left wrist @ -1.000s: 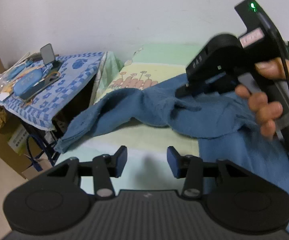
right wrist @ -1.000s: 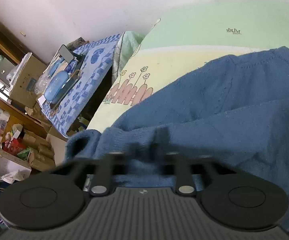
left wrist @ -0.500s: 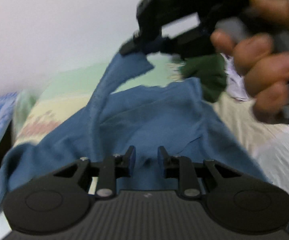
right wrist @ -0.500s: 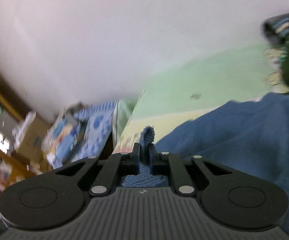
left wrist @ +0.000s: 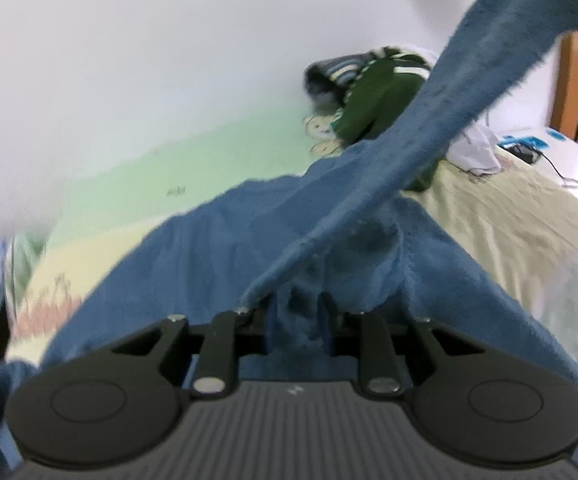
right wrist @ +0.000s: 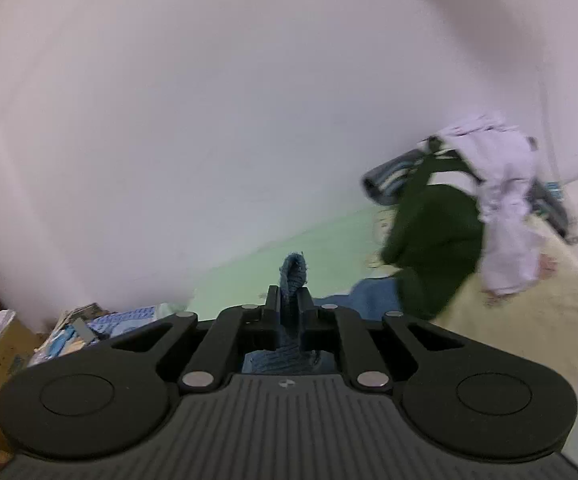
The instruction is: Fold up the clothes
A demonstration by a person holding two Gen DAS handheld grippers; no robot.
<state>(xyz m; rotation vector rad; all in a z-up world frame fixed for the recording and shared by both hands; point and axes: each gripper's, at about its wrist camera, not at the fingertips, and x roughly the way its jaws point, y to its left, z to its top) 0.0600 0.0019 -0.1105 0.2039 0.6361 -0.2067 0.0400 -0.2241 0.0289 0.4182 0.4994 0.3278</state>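
A blue knit garment [left wrist: 225, 240] lies spread on the bed. My left gripper [left wrist: 295, 312] is low over it with a bunch of the blue cloth filling the gap between its fingers; its jaws are opening slightly. From there a strip of the garment [left wrist: 429, 128] stretches taut up to the top right corner. My right gripper [right wrist: 289, 304] is raised and shut on a narrow edge of the blue garment [right wrist: 293, 272], which pokes up between its fingers.
A dark green garment [right wrist: 433, 240], a white one [right wrist: 505, 216] and a striped one [left wrist: 337, 72] are heaped at the bed's far end. The bed sheet [left wrist: 501, 216] is pale yellow and green. A cluttered side table [right wrist: 89, 328] with a blue checked cloth stands at the left. The white wall is close behind.
The right gripper has lifted the blue edge high off the bed, pulling a strip taut. The left gripper has moved in over the garment and narrowed around a bunch of it.
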